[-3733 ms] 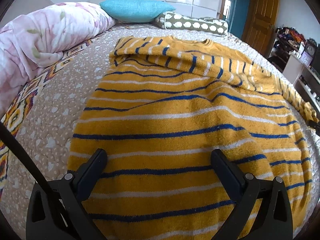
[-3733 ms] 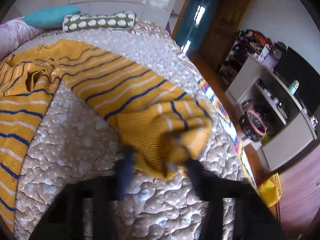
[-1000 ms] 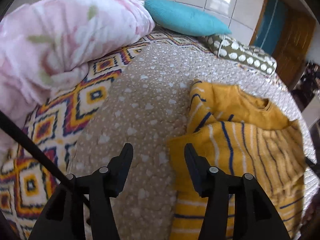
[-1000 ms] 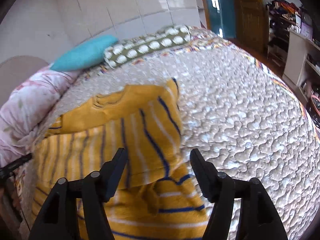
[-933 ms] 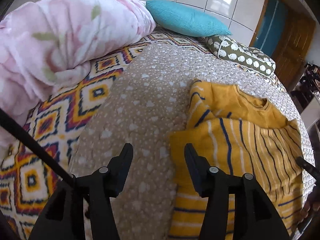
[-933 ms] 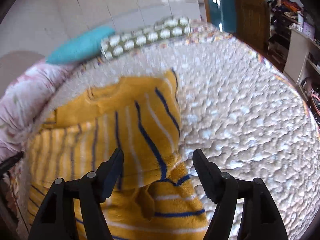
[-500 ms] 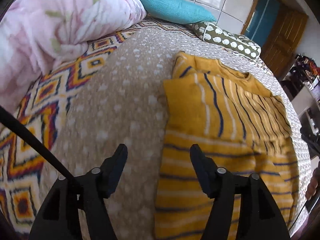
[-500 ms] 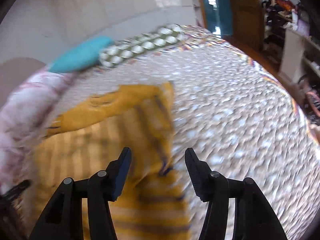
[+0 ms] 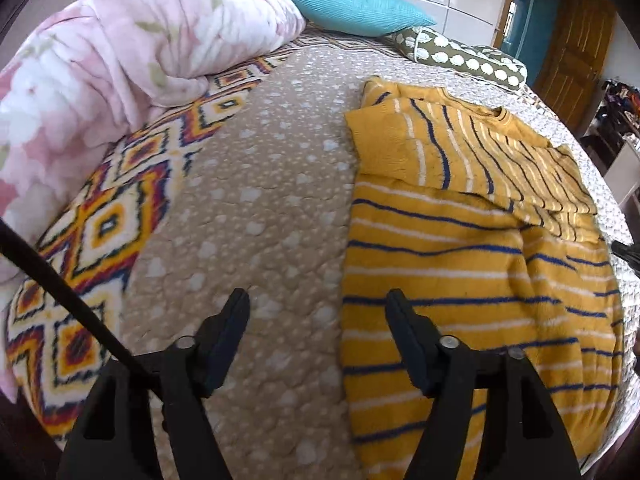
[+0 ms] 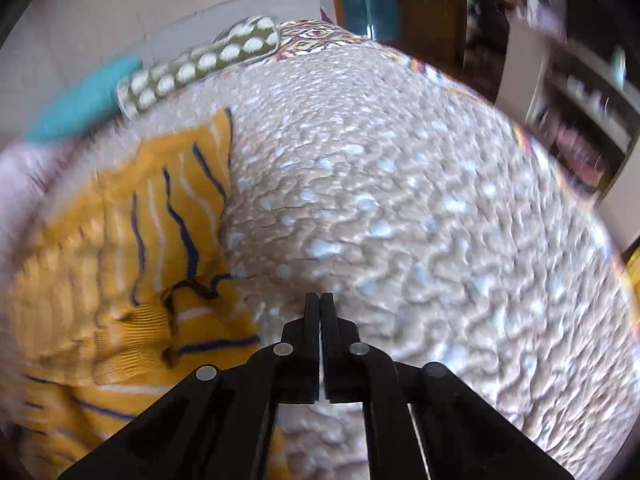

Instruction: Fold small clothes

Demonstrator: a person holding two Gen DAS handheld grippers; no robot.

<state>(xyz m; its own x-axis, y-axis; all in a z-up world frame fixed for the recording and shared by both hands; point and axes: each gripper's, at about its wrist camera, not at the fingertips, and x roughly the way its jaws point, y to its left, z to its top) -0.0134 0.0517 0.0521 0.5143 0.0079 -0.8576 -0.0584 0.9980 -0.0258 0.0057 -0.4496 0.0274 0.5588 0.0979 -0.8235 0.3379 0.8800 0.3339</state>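
A yellow sweater (image 9: 460,248) with blue and white stripes lies on the bed, both sleeves folded in across its upper part. My left gripper (image 9: 318,306) is open and empty, hovering over the bedspread just left of the sweater's left edge. In the right wrist view the sweater (image 10: 120,264) lies at the left, blurred. My right gripper (image 10: 320,300) is shut on nothing, over bare quilt just right of the sweater's edge.
A pink floral duvet (image 9: 100,60) is heaped at the left of the bed. A teal pillow (image 9: 356,10) and a spotted olive bolster (image 9: 460,54) lie at the head. Shelves (image 10: 580,112) and a wooden door (image 9: 568,48) stand to the right.
My left gripper has drawn back toward the foot of the bed and opened a little wider. My right gripper has closed from open to shut and swung right, off the sweater.
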